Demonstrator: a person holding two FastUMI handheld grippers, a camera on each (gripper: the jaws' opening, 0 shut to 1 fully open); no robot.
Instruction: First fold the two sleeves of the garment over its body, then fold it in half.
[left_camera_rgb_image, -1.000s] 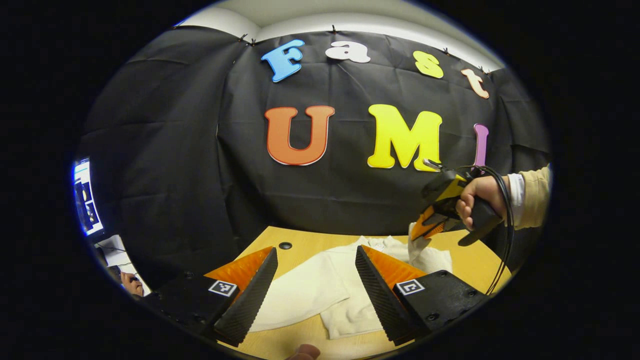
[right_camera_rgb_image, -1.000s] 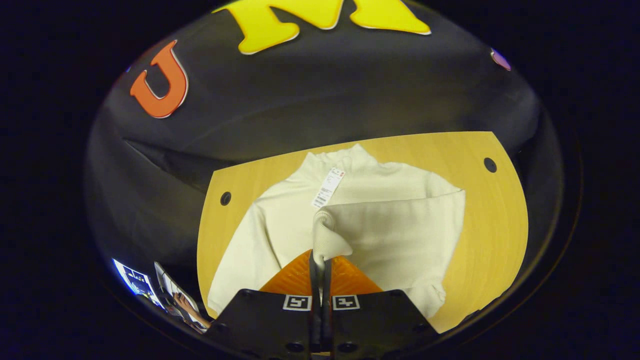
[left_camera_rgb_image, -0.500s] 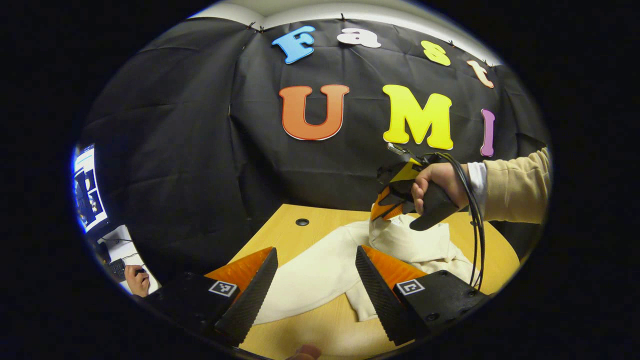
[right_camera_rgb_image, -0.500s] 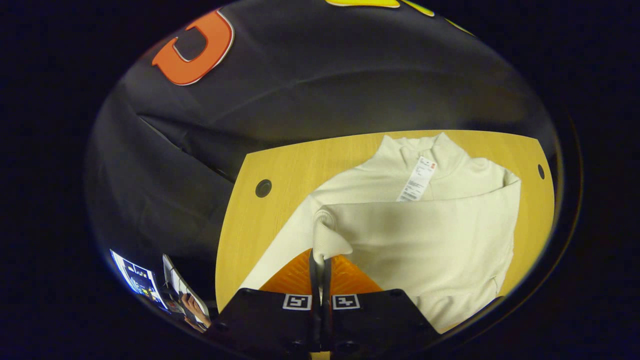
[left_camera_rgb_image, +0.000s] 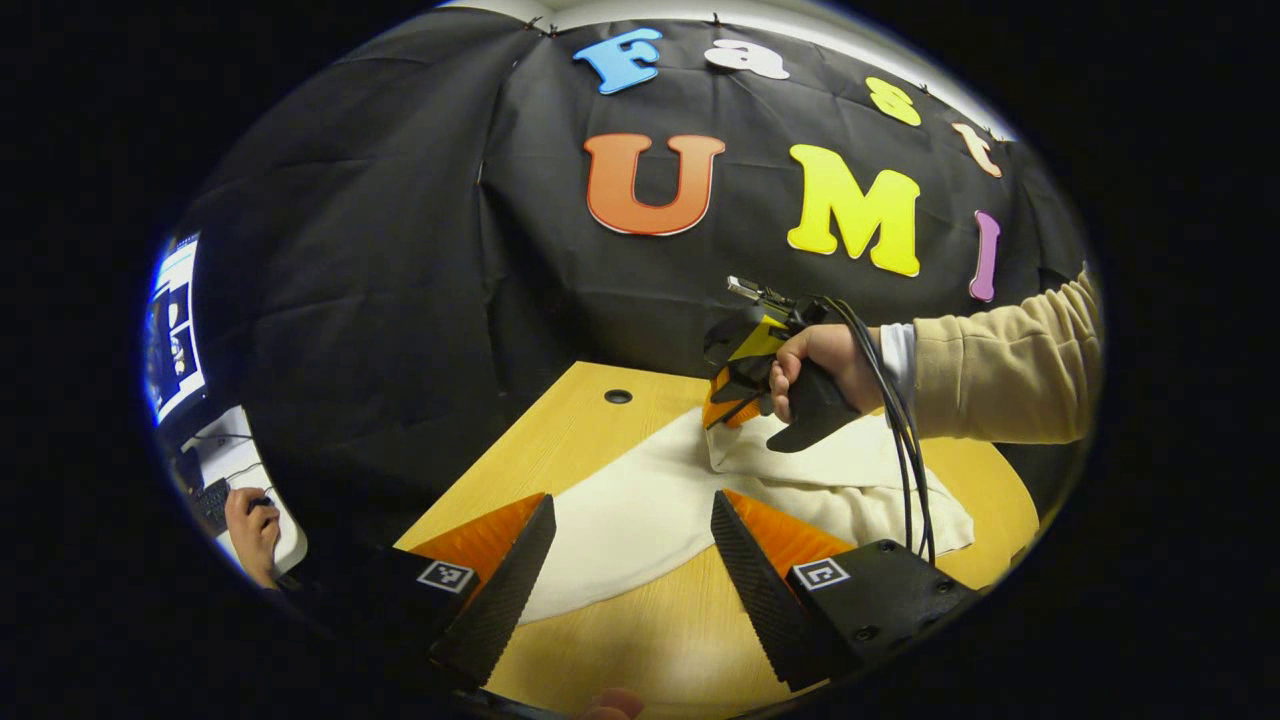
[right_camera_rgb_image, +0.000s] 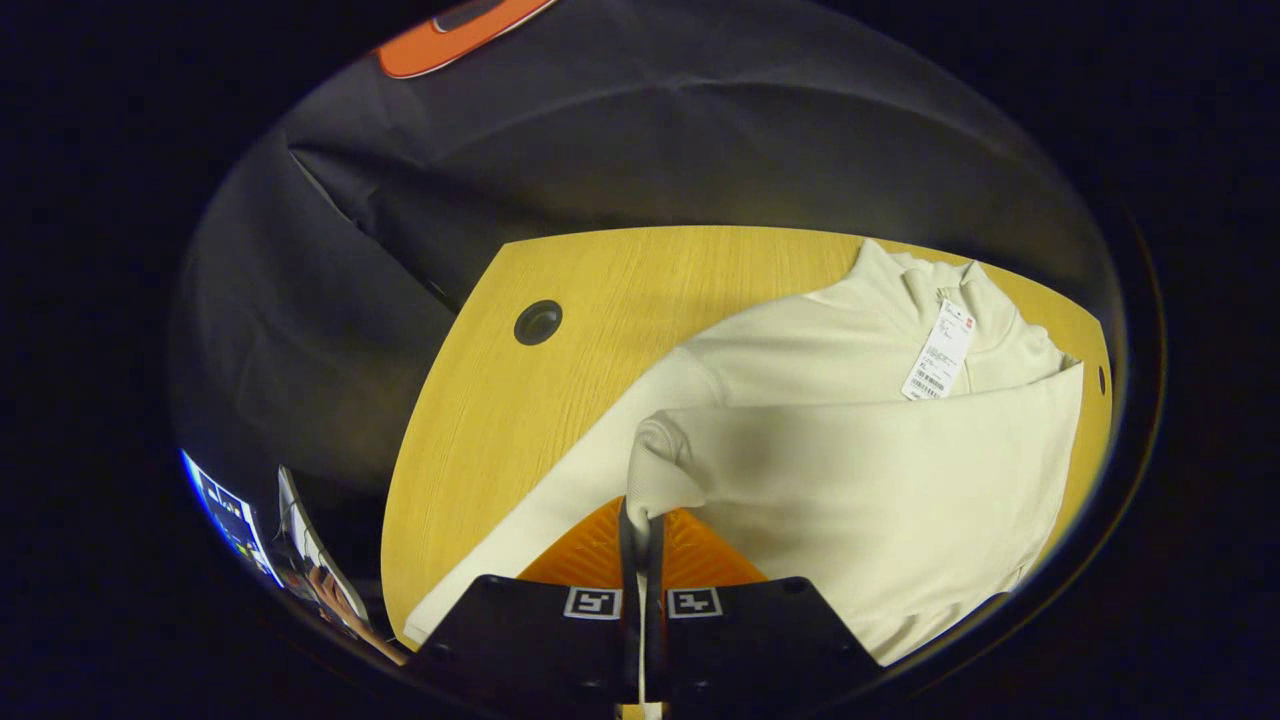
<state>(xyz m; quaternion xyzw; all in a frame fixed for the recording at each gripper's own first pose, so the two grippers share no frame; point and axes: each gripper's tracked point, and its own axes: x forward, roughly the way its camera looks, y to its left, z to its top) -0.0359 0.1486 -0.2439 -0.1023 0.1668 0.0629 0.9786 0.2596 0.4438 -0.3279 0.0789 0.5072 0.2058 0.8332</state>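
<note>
Left gripper view: left gripper (left_camera_rgb_image: 632, 560) hovering low over the near edge of the surface (left_camera_rgb_image: 560, 440), fingers spread wide, gripping nothing; cream garment (left_camera_rgb_image: 640, 505) lying flat just beyond them; farther off, right gripper (left_camera_rgb_image: 722, 405) in a hand (left_camera_rgb_image: 815, 365), carrying a sleeve across the body, cable trailing above the cloth. Right gripper view: right gripper (right_camera_rgb_image: 640, 530) fingers pinched together on the sleeve cuff (right_camera_rgb_image: 655, 470), sleeve (right_camera_rgb_image: 850, 470) stretched over the garment's body, collar and hang tag (right_camera_rgb_image: 940, 350) toward the far right, other sleeve (right_camera_rgb_image: 520, 530) lying out to the left. Likely risks: cuff slipping from so small a pinch; whole garment dragging sideways with nothing pinning it; cable snagging the fold.
</note>
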